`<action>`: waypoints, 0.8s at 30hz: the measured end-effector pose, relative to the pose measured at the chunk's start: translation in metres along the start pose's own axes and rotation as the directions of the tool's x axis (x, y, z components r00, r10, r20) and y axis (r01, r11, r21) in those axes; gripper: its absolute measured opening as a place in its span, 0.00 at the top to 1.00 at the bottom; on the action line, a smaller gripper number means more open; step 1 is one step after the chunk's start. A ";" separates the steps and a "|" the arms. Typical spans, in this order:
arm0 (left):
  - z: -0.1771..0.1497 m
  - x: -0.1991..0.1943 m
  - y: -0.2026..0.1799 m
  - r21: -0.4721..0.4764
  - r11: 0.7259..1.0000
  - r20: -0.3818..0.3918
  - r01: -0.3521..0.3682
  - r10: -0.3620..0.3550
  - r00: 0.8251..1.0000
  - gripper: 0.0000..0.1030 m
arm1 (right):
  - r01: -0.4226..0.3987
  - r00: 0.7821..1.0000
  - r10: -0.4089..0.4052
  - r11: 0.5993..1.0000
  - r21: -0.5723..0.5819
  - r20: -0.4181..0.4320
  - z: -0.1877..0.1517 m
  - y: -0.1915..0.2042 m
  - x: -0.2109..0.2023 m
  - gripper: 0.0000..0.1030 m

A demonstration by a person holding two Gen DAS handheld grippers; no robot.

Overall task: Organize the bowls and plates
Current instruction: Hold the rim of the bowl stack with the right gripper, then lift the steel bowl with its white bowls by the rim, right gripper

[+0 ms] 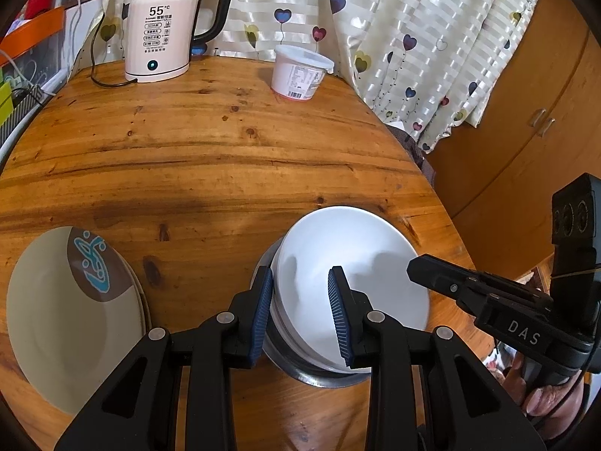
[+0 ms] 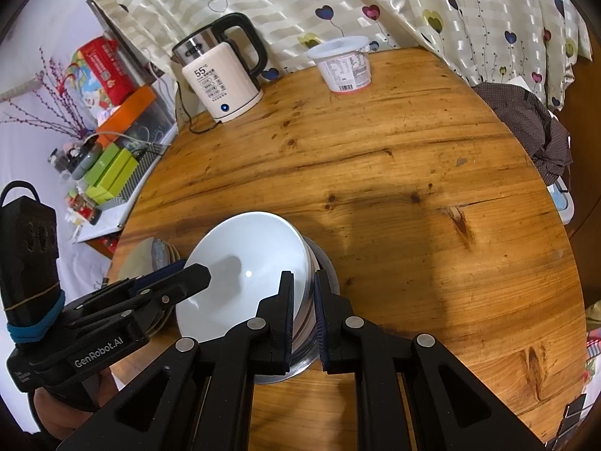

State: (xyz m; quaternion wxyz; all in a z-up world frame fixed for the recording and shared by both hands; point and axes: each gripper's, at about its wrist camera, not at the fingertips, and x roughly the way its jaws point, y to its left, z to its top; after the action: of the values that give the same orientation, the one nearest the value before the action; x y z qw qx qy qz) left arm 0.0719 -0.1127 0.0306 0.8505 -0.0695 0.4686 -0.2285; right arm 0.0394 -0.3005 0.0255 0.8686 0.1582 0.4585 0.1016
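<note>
A white bowl [image 1: 349, 263] [image 2: 244, 263] sits tilted, with more white rims under it, in a steel bowl [image 1: 323, 376] [image 2: 328, 267] near the front edge of the round wooden table [image 1: 210, 150]. My left gripper [image 1: 300, 270] straddles the white bowl's left wall, one blue pad outside and one inside, closed on it. My right gripper [image 2: 303, 274] is pinched narrowly on the bowl's right rim. Each gripper shows in the other's view: the right one [image 1: 413, 267], the left one [image 2: 203, 274]. A stack of beige plates [image 1: 67, 312] [image 2: 150, 255] with a brown and blue patch lies to the left.
An electric kettle [image 1: 161, 34] [image 2: 221, 82] with its cord and a white lidded tub [image 1: 300, 71] [image 2: 345, 67] stand at the table's far side, before a heart-print curtain. Boxes [image 2: 112, 173] crowd the left; a dark cloth [image 2: 537, 127] lies off the right edge.
</note>
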 end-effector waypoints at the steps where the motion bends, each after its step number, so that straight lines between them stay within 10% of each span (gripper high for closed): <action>1: 0.000 0.000 0.000 -0.001 1.000 -0.001 0.001 -0.001 1.000 0.70 | -0.002 1.000 0.002 1.000 0.002 -0.002 0.000 0.000 0.000 0.89; 24: 0.004 -0.017 0.030 -0.103 0.994 0.049 0.024 -0.019 0.999 0.68 | -0.043 0.998 0.040 0.997 0.061 0.057 0.001 -0.022 -0.020 0.83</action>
State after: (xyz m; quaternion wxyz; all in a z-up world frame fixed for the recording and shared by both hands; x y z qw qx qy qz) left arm 0.0777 -0.0789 0.0360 0.8541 -0.1241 0.4588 -0.2113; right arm 0.0299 -0.3276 0.0338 0.8734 0.1975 0.4337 0.1006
